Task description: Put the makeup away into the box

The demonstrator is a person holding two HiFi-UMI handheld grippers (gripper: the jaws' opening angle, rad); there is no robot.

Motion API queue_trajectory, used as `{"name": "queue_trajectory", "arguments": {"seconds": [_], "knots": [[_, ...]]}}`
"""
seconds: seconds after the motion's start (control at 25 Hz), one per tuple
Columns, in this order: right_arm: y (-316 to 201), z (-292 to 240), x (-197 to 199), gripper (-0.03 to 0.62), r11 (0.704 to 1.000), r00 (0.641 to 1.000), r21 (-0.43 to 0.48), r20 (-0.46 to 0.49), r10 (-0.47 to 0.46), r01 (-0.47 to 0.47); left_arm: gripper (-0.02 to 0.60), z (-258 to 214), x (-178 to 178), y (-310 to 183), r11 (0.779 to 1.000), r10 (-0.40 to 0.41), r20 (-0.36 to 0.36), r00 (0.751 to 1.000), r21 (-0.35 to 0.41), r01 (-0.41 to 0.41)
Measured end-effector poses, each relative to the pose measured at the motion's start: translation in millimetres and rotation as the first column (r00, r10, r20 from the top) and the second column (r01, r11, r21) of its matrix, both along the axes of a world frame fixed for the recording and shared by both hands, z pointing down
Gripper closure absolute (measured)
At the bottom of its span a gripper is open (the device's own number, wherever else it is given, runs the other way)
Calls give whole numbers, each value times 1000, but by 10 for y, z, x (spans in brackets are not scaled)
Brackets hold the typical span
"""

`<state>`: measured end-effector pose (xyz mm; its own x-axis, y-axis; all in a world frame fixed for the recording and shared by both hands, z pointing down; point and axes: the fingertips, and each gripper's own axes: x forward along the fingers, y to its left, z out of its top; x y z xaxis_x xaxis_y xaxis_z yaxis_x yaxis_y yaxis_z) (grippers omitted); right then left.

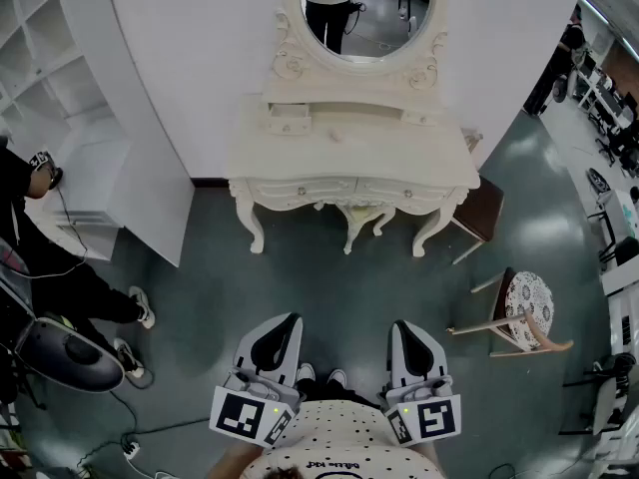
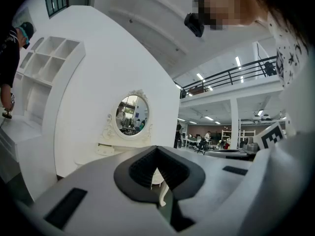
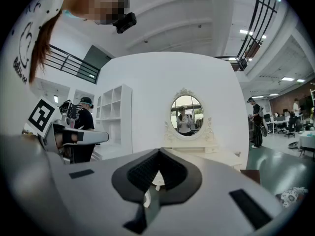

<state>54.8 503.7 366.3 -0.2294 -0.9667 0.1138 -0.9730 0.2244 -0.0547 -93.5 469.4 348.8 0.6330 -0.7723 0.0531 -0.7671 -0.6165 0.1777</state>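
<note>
The left gripper is close to the person's body, its jaws pressed together on nothing. Well ahead stands the white dressing table. Any makeup or box on it is too small to make out, and its small top drawers hide their contents. The right gripper is likewise closed and empty.

We are seeing open floor stretching ahead to dressing table; chair standing right, person left.

White dressing table on grey floor
</note>
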Motion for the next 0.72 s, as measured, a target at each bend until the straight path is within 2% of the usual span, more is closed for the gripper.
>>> {"name": "queue_trajectory", "arguments": {"seconds": [0.72], "knots": [[-48,40,-334,588,1000,1000,-2,-19,-2,2,577,4,-302,-66,1000,17,0,1000,9,-17]]}}
